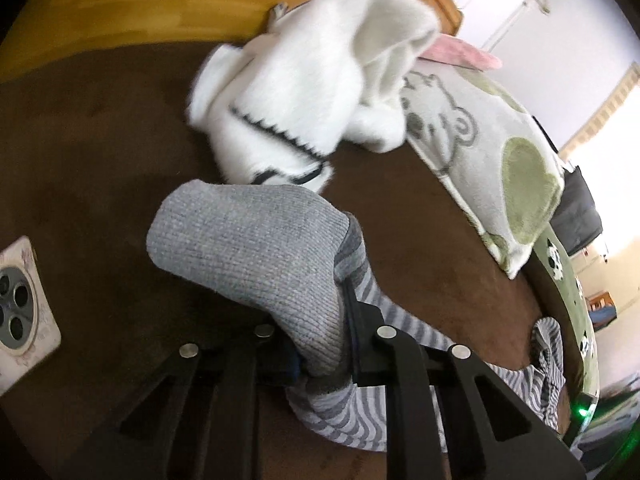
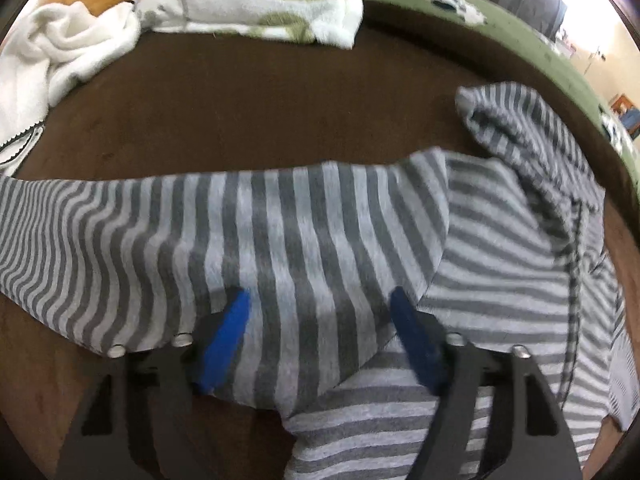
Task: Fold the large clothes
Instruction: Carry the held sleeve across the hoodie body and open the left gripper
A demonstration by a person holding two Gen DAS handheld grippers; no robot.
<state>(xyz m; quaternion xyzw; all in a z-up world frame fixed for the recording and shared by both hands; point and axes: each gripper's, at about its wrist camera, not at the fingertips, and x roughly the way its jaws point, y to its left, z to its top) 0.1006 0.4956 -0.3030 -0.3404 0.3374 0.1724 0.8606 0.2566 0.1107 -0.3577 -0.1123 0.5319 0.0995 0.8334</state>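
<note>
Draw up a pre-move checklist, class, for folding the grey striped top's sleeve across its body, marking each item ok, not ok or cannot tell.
1. Left gripper clamps the ribbed cuff: ok.
2. Right gripper open above the sleeve: ok.
3. Striped top lies flat: not ok, hood bunched.
4. White fleece garment off the top: ok.
5. Patterned blanket off the top: ok.
6. Second sleeve's position: cannot tell.

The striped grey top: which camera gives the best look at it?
The right wrist view. There the striped grey top fills the frame, one sleeve stretched across the brown surface. The left wrist view shows only its plain grey cuff, pinched in the left claw, plus scraps of stripes.
</note>
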